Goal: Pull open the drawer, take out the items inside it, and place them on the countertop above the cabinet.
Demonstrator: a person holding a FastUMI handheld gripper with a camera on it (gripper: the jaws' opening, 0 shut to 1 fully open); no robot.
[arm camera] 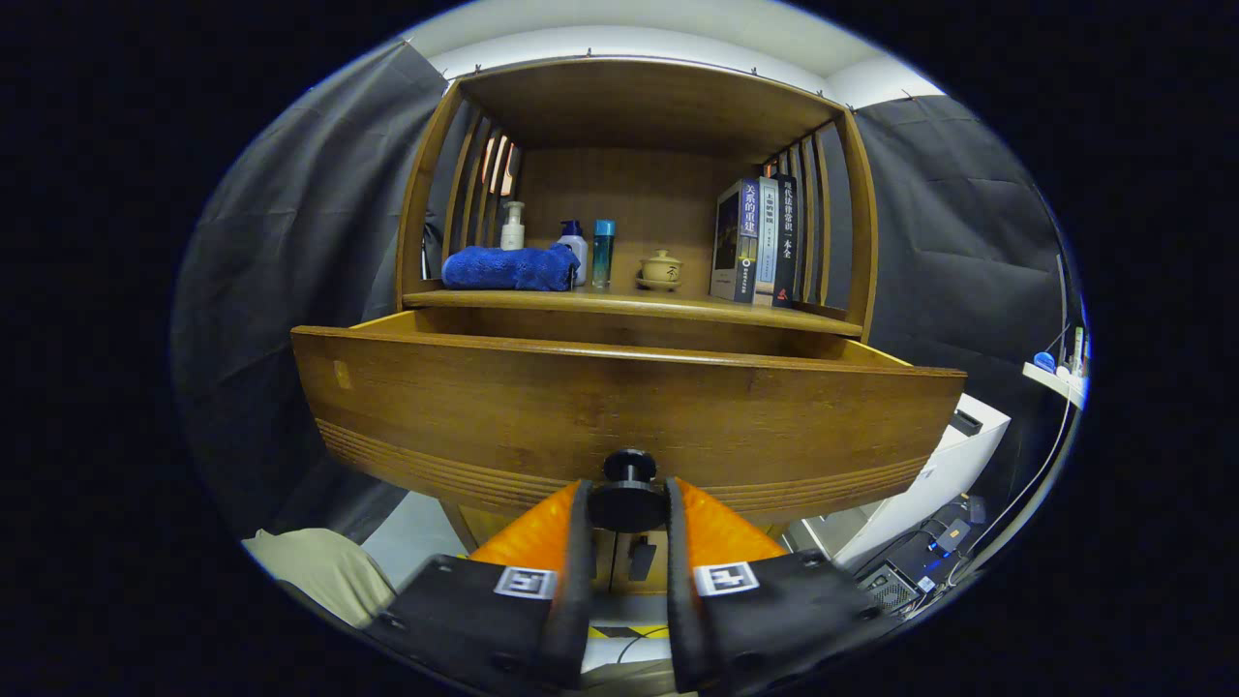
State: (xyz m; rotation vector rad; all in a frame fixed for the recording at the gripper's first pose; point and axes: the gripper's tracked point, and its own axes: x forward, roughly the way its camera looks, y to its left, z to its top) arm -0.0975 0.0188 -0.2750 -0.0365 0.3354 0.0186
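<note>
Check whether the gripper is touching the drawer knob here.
Touching. The gripper view shows the gripper closed on the drawer knob, both fingers pressed against its sides with no gap, and the drawer pulled out.

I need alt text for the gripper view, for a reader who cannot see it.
The gripper is shut on the round black knob of a wooden drawer, which stands pulled out from the cabinet. On the countertop above sit a folded blue towel, three bottles, a small lidded teacup and upright books.
</note>
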